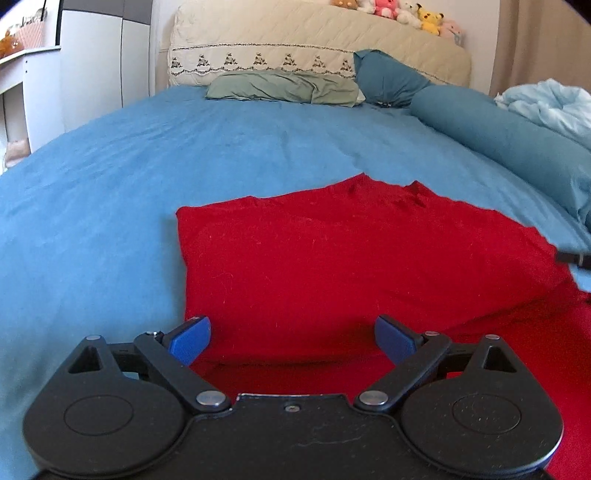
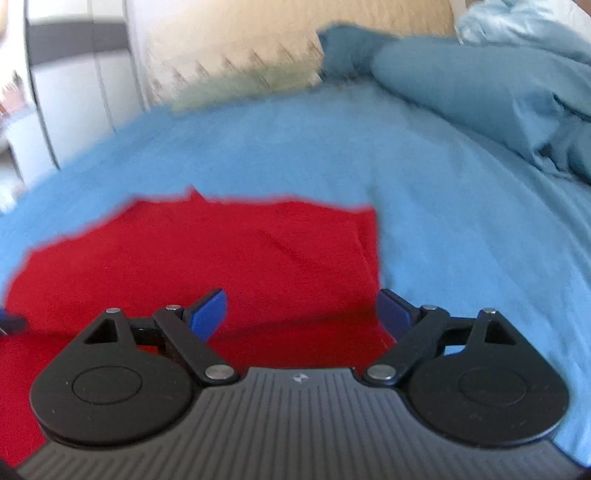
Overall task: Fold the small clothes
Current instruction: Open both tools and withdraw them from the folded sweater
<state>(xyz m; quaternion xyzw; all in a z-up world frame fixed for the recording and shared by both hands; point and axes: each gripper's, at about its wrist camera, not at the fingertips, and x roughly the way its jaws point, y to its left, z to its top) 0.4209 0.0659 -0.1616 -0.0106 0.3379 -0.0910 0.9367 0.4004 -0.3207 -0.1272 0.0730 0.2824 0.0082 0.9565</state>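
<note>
A red garment (image 1: 332, 258) lies partly folded on the blue bed sheet (image 1: 110, 184), with an upper layer doubled over a lower one. My left gripper (image 1: 292, 338) is open and empty, just above the garment's near left part. In the right wrist view the same red garment (image 2: 207, 258) fills the lower left. My right gripper (image 2: 301, 314) is open and empty over its right edge, one fingertip (image 2: 393, 314) beside the cloth's border. That view is motion-blurred. The right gripper's tip (image 1: 574, 256) shows at the far right of the left wrist view.
Pillows lie at the head of the bed: a green one (image 1: 280, 86) and teal ones (image 1: 509, 136). A light blue blanket (image 1: 546, 103) is bunched at the right. A cream headboard (image 1: 314, 40) carries plush toys (image 1: 402, 13). White furniture (image 1: 103, 62) stands left of the bed.
</note>
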